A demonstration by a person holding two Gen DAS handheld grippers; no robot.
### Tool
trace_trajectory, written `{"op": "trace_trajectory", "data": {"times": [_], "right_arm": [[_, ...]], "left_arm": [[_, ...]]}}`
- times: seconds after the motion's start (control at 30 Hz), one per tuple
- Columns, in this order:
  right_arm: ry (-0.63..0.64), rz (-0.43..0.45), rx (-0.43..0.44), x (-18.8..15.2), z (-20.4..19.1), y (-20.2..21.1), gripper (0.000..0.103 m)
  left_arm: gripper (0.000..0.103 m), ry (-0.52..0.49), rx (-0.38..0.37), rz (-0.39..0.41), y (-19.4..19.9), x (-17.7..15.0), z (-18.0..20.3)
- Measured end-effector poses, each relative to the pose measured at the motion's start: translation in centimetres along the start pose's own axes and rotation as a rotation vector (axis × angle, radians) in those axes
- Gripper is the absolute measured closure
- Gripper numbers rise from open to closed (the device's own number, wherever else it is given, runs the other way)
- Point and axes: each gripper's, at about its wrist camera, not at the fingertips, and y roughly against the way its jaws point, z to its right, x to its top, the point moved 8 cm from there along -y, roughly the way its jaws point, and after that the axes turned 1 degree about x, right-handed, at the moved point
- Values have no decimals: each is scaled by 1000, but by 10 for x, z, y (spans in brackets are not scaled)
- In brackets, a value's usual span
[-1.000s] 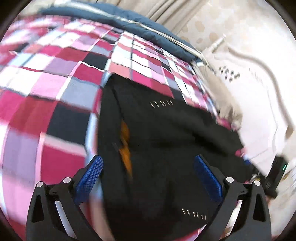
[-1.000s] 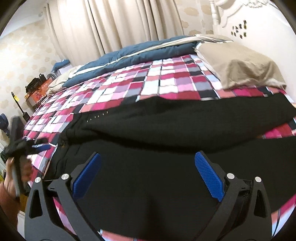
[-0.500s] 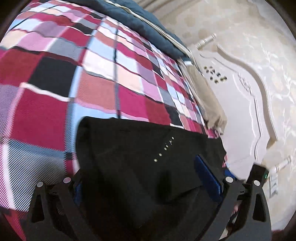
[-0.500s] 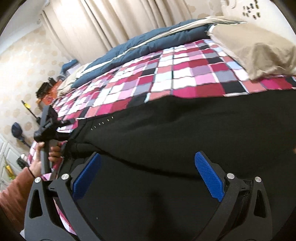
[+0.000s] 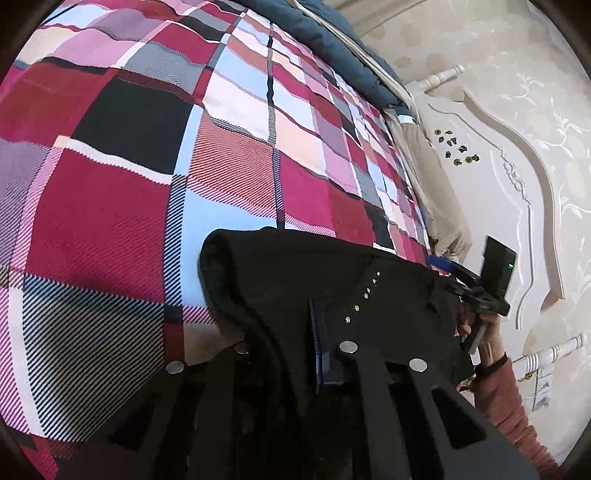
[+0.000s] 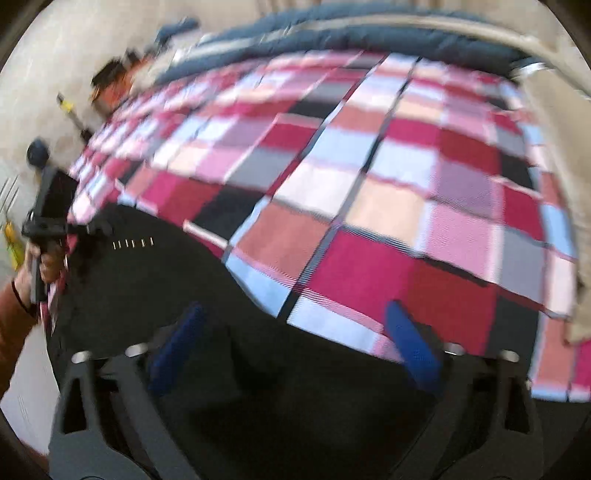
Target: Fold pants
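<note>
Black pants (image 5: 332, 273) lie on the plaid bed cover (image 5: 221, 166), with a row of small metal studs (image 5: 365, 291) on them. My left gripper (image 5: 295, 350) is shut on a bunched fold of the pants near their left end. My right gripper (image 6: 293, 347) hangs over the pants (image 6: 147, 295) at their far edge. Its blue pads (image 6: 410, 343) stand apart and its jaws are closing, with black cloth under and between them. The right wrist view is blurred. Each gripper shows in the other's view, held by a hand (image 5: 480, 332).
A beige pillow (image 5: 436, 199) lies against the white headboard (image 5: 517, 184). A dark blue duvet (image 6: 332, 29) runs along the bed's far side. Small items sit by the wall (image 6: 110, 81) beyond the bed's left corner.
My left gripper has dropped onto the pants and shut on a fold. My right gripper has swung sideways over the pants and its pads have come closer together.
</note>
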Motion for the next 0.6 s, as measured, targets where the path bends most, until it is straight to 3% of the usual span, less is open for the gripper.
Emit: {"op": "trace_trajectory", "data": {"times": [0.03,0.07,0.13,0.37,0.6], "right_arm": [[-2,-73,50,-4,-3,-15,87],[-18,-108,64,-6,-3,-22,87],[30,-89,15,-6,-11,-17,89],[173,129,-135,-6,-39,66,90],[236,295,-267,-68,-69,140,90]], "left_arm": [[91,-2,4,0,-3,1,2],[92,-7,10,0,-4,1,3],[92,-21,19,6,-3,2,7],[93,-87,-80,103,23,1,44],[93,-192,-158,167,64,-47,93]]}}
